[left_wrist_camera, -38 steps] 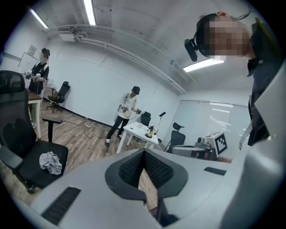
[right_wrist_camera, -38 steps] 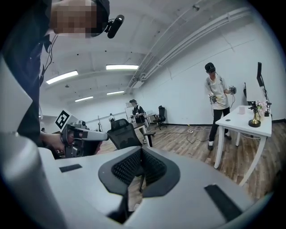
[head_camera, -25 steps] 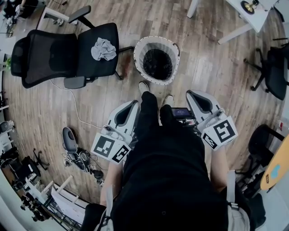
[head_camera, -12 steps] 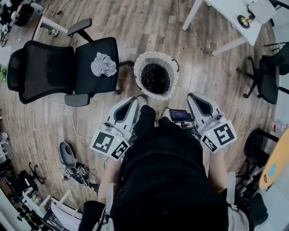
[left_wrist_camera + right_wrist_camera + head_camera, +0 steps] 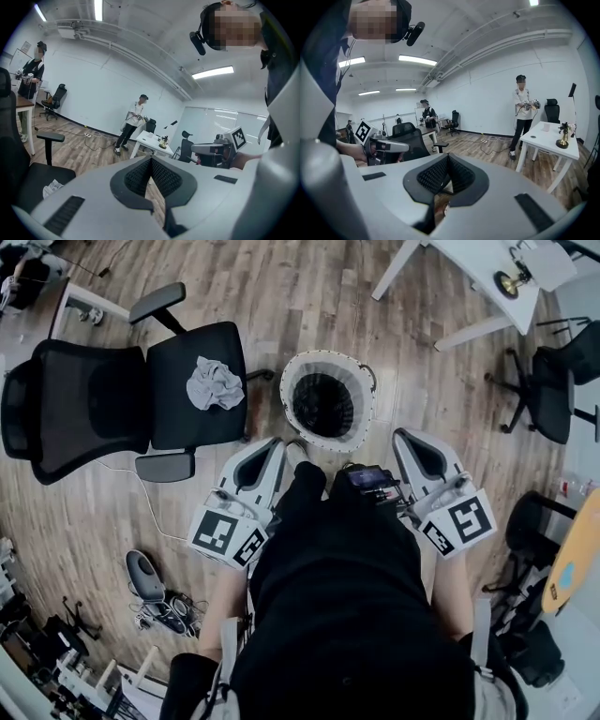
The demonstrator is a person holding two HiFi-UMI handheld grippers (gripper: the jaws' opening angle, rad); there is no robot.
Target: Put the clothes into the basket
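A crumpled grey cloth (image 5: 215, 383) lies on the seat of a black office chair (image 5: 141, 395), left of a round white basket (image 5: 327, 399) with a dark lining that stands on the wooden floor. My left gripper (image 5: 277, 442) is held at waist height, just short of the basket's near left rim, its jaws shut and empty. On the other side my right gripper (image 5: 401, 434) is also shut with nothing in it. In the left gripper view the jaws (image 5: 151, 159) meet, and the cloth (image 5: 52, 187) shows low on the left. The right gripper view shows closed jaws (image 5: 447, 157).
A white table (image 5: 478, 277) stands at the far right, with black chairs (image 5: 553, 390) beside it. Shoes and cables (image 5: 155, 582) lie on the floor at the left. A cable (image 5: 141, 507) runs under the chair. People stand far off (image 5: 133, 122), (image 5: 522, 112).
The person has stepped forward: the basket and the chair with the cloth now lie closer to both grippers. Both grippers moved along, still shut.
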